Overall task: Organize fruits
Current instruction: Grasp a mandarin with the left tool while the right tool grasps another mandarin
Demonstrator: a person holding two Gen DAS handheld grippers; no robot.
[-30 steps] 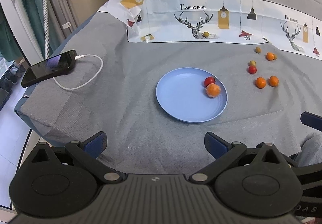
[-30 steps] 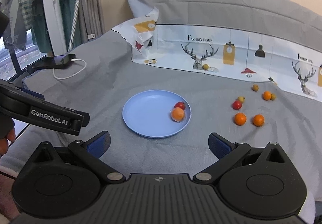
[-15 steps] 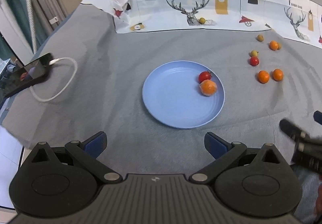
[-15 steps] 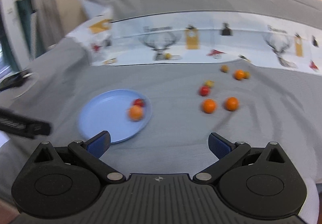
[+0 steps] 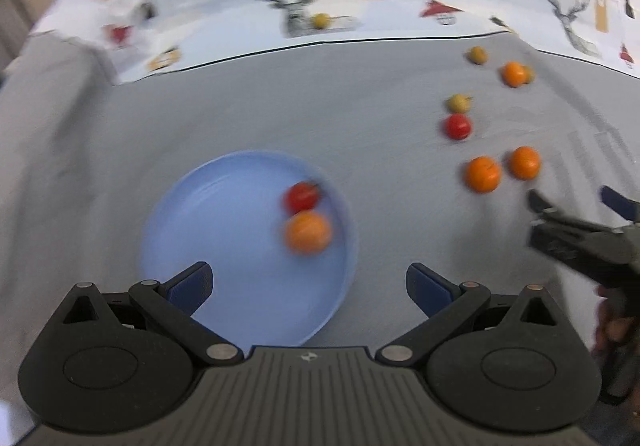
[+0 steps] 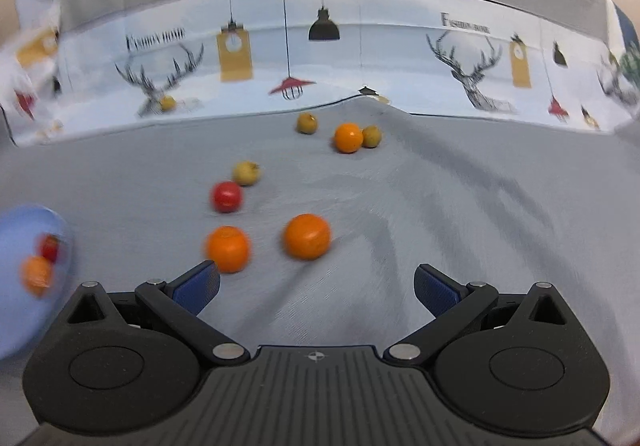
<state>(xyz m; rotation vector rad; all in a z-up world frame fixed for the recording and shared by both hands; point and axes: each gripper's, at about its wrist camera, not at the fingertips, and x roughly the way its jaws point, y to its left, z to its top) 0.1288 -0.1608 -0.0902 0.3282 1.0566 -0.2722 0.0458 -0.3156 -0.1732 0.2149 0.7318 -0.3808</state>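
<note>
The left hand-held gripper hangs wide open and empty over the blue plate. The right hand-held gripper, also wide and empty, is nearer the loose fruit: two oranges lie on the bed just ahead.

You have a light-blue plate, orange, red and yellow-green fruits on a grey sheet, and a white cloth printed with deer and lamps.
</note>
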